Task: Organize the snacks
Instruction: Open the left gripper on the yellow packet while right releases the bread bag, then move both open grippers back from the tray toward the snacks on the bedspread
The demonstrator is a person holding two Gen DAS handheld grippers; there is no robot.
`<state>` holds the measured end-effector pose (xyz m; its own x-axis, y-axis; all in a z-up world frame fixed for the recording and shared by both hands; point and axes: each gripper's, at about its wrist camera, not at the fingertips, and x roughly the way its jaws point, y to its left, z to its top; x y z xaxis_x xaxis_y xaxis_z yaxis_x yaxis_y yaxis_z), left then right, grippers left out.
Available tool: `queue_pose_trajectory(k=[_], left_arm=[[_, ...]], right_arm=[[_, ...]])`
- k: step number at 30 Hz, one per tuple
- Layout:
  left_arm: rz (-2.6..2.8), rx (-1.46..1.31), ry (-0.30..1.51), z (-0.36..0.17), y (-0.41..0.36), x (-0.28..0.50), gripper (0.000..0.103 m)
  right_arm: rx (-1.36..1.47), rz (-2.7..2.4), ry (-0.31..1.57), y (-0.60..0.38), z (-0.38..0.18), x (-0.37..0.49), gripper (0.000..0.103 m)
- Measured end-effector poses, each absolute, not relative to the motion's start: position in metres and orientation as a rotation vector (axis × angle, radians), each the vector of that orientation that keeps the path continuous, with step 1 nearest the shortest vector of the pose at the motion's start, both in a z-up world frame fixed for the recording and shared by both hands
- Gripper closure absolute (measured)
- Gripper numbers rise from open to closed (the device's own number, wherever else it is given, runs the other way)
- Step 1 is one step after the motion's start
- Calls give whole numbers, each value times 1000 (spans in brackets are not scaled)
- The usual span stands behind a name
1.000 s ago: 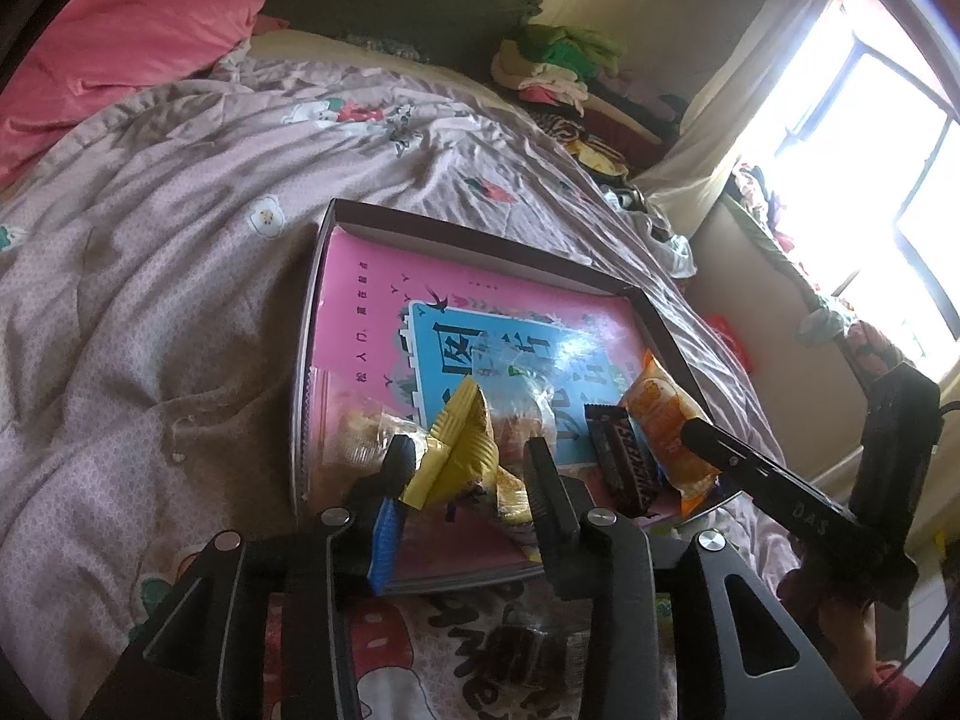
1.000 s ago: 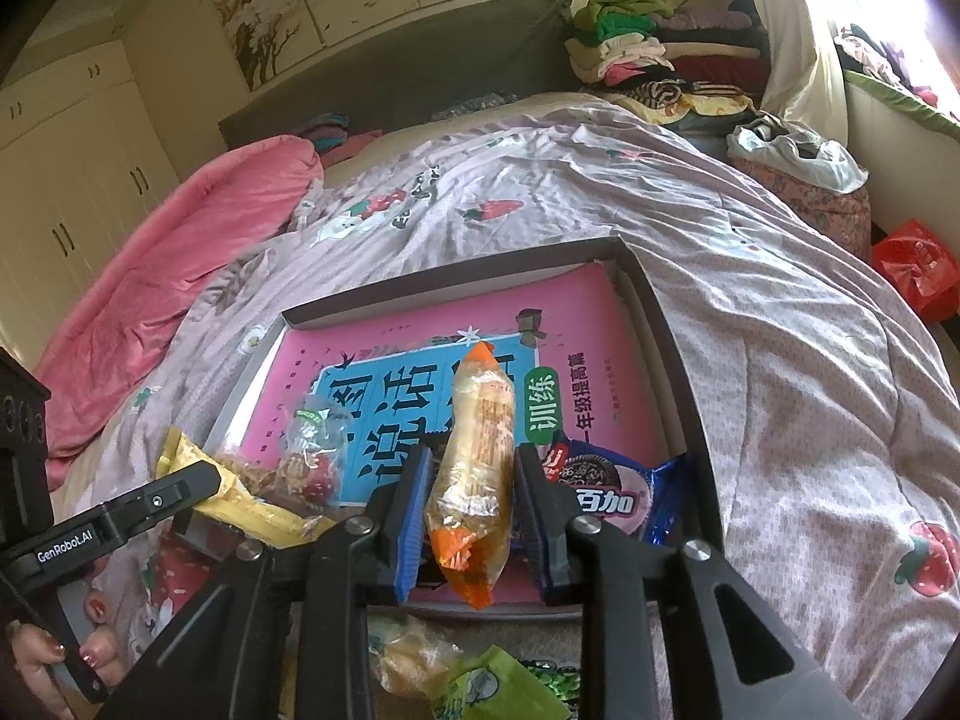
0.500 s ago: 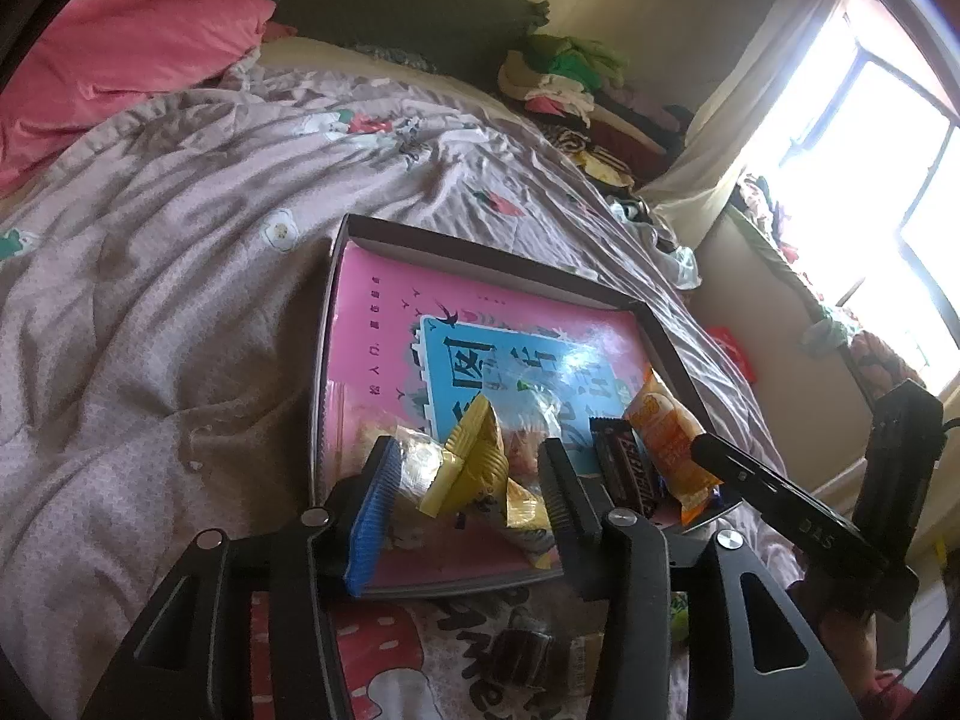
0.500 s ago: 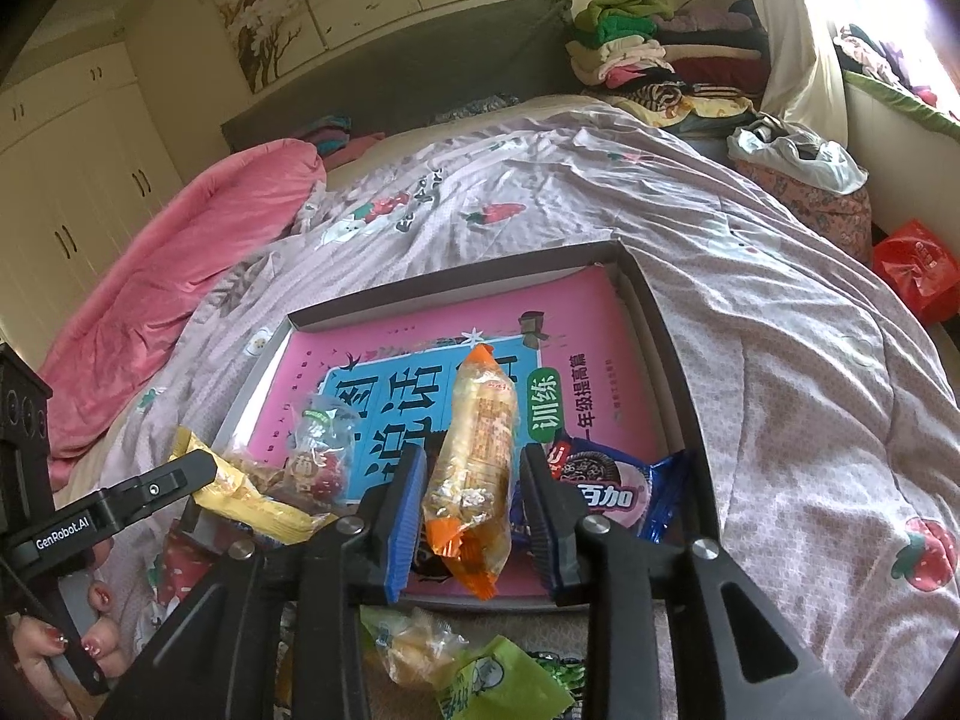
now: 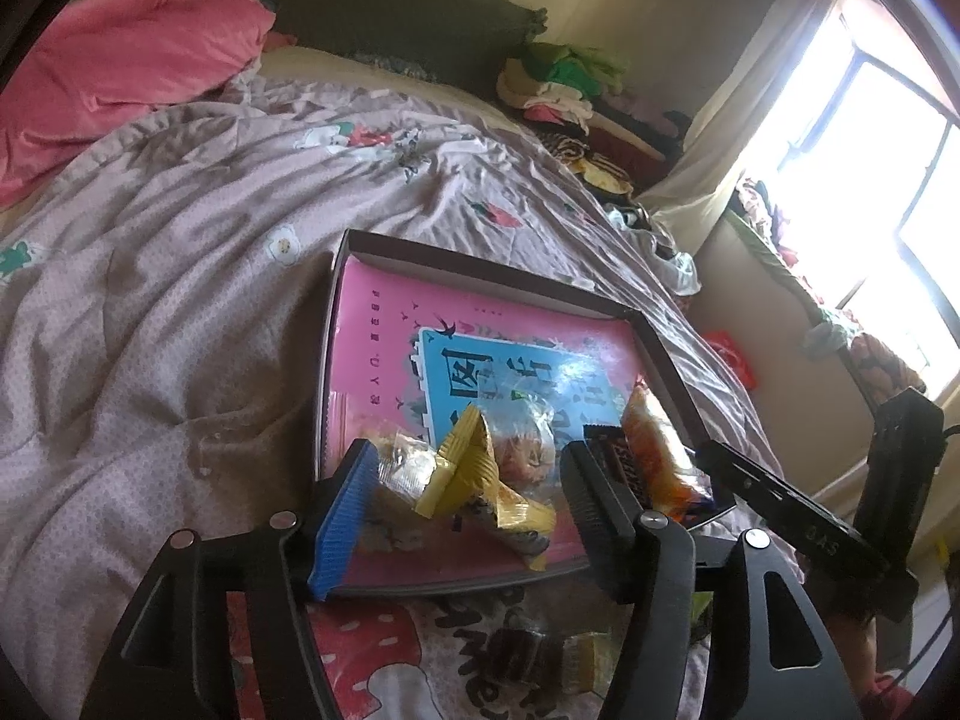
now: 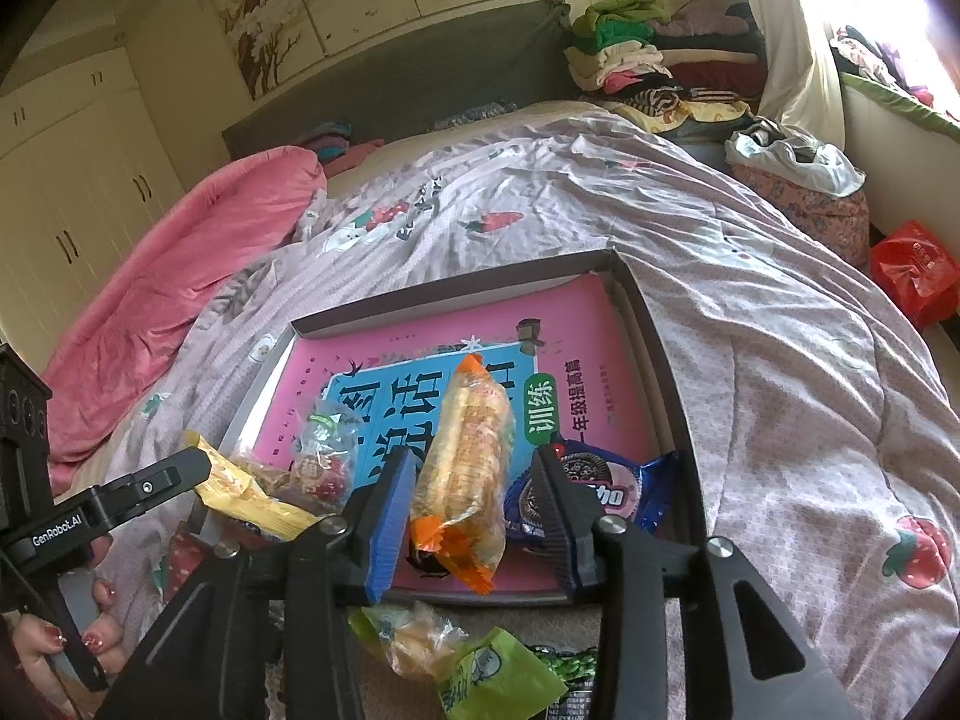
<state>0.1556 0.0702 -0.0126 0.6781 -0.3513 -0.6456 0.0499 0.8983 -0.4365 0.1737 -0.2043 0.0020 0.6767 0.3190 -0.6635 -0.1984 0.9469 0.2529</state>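
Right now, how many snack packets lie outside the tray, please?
3, on the bed by the tray's near rim: a clear packet, a green packet right of it, a dark packet further right. More may be hidden.

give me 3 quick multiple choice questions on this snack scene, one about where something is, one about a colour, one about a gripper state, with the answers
1. Where does the blue cookie packet lie?
A. inside the shallow box, near its right wall
B. on the pink pillow
C. on the floor under the window

2. What colour are the crimped ends of the long cracker pack between the right gripper's fingers?
A. green
B. orange
C. black

3. How does the left gripper stand around the yellow wrapper?
A. clamped tight on it
B. open, with gaps on both sides
C. out of sight

Answers:
1 A: the packet lies on the pink book beside the box's right wall.
2 B: both ends are orange.
3 B: the jaws have just been opening, and the wrapper lies loose between them.
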Motion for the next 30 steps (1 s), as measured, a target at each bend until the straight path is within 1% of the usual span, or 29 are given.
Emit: queue_pose_trajectory(k=[9, 11, 13, 30], left_arm=[[-231, -412, 779, -7, 73, 152, 32], [-229, -409, 774, -6, 72, 151, 30], [-227, -403, 767, -4, 73, 151, 29], [-218, -395, 712, 15, 72, 134, 25]], right_arm=[[167, 294, 766, -204, 5, 169, 59], [167, 294, 762, -204, 7, 168, 58], [168, 294, 759, -203, 8, 167, 54], [168, 292, 755, -205, 13, 163, 50]])
